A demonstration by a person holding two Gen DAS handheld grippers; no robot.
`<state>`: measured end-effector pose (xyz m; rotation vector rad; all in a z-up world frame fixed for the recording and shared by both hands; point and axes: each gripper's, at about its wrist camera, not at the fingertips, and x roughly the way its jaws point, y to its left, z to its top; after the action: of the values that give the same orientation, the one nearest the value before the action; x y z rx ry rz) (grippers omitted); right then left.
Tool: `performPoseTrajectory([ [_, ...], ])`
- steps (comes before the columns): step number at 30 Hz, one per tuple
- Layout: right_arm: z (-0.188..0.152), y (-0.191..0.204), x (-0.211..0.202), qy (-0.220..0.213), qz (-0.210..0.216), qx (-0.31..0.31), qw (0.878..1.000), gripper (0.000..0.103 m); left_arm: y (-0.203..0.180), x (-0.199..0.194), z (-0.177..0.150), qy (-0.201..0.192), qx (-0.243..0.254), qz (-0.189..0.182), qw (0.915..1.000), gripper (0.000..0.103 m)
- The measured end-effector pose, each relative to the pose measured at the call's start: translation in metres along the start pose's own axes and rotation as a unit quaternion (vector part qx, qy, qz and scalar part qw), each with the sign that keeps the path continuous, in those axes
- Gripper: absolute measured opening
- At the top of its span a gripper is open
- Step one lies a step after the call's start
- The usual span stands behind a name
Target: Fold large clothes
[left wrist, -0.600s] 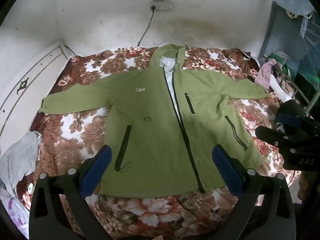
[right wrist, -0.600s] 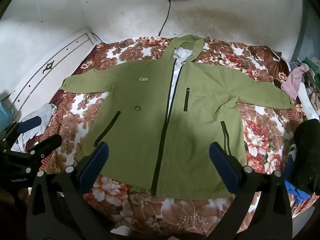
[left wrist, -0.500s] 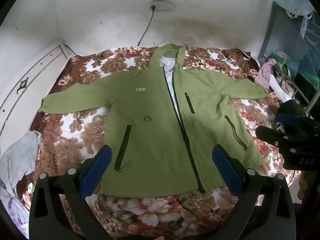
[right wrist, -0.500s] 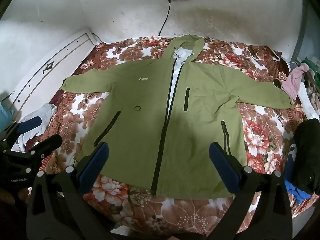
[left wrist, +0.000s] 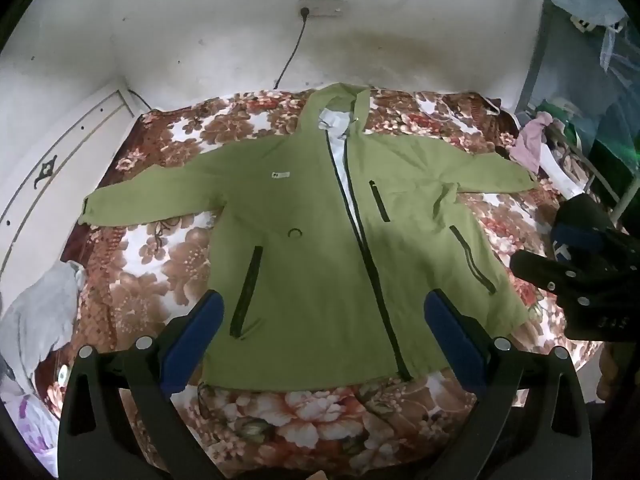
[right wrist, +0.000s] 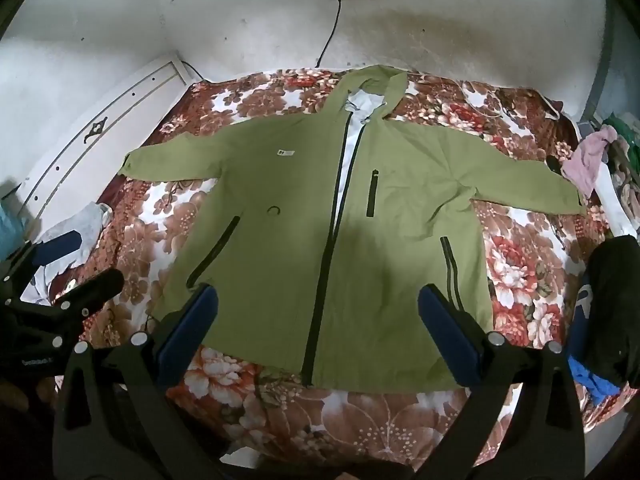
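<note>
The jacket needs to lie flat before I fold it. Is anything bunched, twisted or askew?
Mostly flat. The green jacket lies front-up, sleeves spread on the floral bed cover. Only oddities: creases bunch under the right-hand sleeve, and the zip is open near the collar, showing white lining.

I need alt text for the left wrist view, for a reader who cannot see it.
A green hooded jacket lies face up, sleeves spread, on a floral bedspread. The open left gripper hovers above its hem, empty; the right gripper shows at the right edge.
</note>
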<state>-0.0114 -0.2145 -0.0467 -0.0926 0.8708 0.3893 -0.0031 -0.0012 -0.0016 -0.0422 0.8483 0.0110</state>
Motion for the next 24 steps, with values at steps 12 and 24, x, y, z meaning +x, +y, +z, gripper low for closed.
performPoseTrajectory([
  [12, -0.0019, -0.0006, 0.0022, 0.008, 0.014, 0.009, 1.000, 0.098, -0.0068, 0.0019, -0.0015, 0.002, 0.011, -0.013, 0.9999, 0.098],
  [24, -0.0007, -0.0056, 0.0036, 0.013, 0.010, 0.020, 1.000, 0.098, -0.0047, 0.0019, 0.0007, 0.001, 0.003, -0.013, 0.9999, 0.098],
])
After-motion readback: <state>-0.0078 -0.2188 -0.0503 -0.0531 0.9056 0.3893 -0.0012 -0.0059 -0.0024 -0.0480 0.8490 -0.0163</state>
